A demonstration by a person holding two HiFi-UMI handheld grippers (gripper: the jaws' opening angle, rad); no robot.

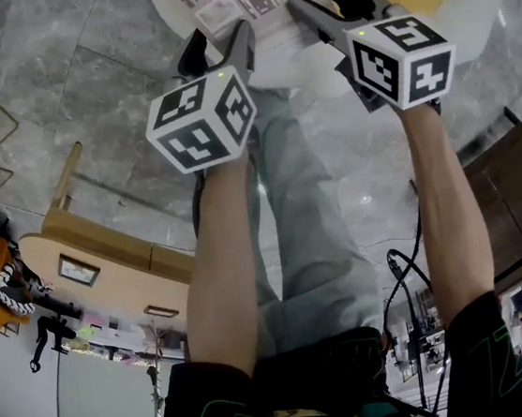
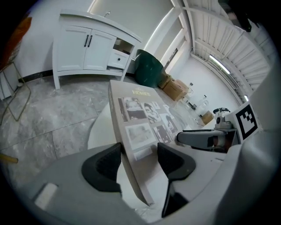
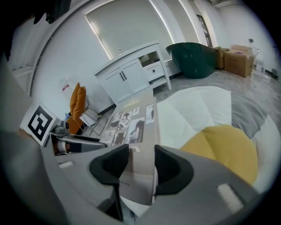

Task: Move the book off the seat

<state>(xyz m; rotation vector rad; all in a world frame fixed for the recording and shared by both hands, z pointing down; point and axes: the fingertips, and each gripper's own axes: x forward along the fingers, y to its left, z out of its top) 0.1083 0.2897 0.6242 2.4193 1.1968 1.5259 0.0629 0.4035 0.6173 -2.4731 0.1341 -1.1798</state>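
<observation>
left claw (image 2: 138, 159): grips book (image 2: 141, 119) | right claw (image 3: 141, 166): grips book | title: unreadable

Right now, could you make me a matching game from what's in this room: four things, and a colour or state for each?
Things:
1. book
2. cushion
3. cabinet
4. boxes

Colour or state:
a. white
b. held between jaws
c. brown
d. yellow

Pairs: 1-b, 2-d, 3-a, 4-c
</observation>
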